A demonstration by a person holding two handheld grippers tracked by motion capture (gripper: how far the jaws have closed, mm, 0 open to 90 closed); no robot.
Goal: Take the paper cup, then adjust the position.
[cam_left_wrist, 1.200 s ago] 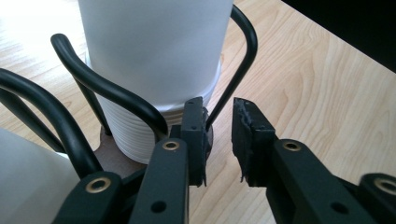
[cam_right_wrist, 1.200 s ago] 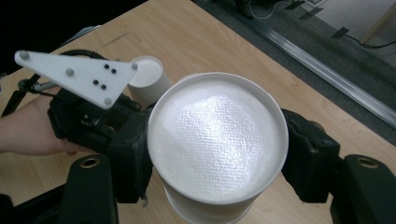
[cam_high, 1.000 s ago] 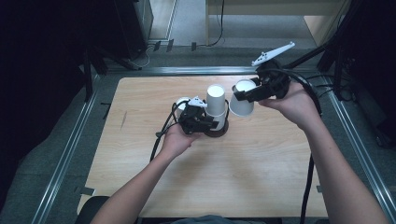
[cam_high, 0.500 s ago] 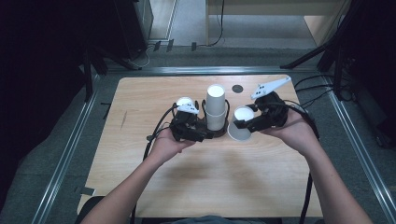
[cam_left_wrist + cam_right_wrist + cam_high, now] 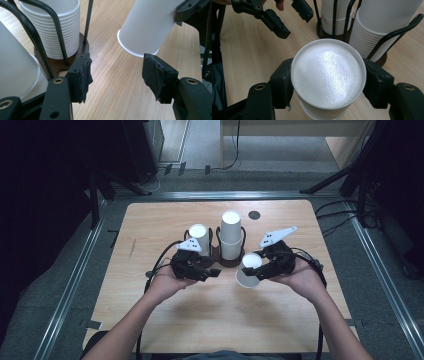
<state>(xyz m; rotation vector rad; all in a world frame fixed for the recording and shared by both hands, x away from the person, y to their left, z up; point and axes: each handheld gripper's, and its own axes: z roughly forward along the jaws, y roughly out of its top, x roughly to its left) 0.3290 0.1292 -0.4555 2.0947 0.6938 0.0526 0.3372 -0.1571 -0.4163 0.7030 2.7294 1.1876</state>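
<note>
- While the right gripper (image 5: 256,271) pinches a paper cup (image 5: 248,269) just above the table (image 5: 150,225), beside the cup rack (image 5: 231,262),
- the left gripper (image 5: 212,272), its jaws just spread further, holds nothing.

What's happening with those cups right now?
A person works two hand-held grippers at a table. The right hand-held gripper is clamped on a single white cup, held upside down and tilted beside the rack. The left hand-held gripper has just been opening, nothing between its jaws, near the rack's two cup stacks.
</note>
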